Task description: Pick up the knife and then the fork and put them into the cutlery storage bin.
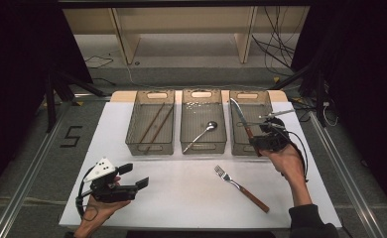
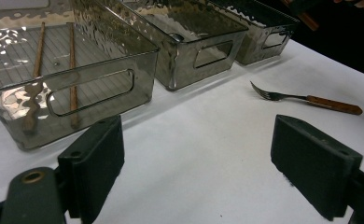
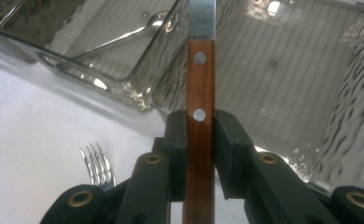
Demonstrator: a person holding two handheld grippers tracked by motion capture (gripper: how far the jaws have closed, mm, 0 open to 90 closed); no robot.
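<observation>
A: Item one, the knife (image 3: 200, 93)?
B: Wooden handle with two rivets, steel blade. Clamped by the handle between the pads of the right gripper (image 3: 200, 140), jaws pressed against both sides of it. In the high view it is held over the near end of the right bin (image 1: 267, 101), blade pointing away toward the bin's far end.
A: Left gripper (image 2: 196, 158)?
B: Jaws spread wide, nothing between them; it hovers low over the white table (image 1: 181, 198) near its front left corner.
A: Other stock?
B: Left bin (image 2: 101, 88): two chopsticks (image 2: 72, 70), lying lengthwise. Middle bin (image 1: 203, 140): one spoon (image 1: 201, 134). On the table, in front of the bins: one fork (image 1: 241, 188) with a wooden handle, tines toward the bins.
</observation>
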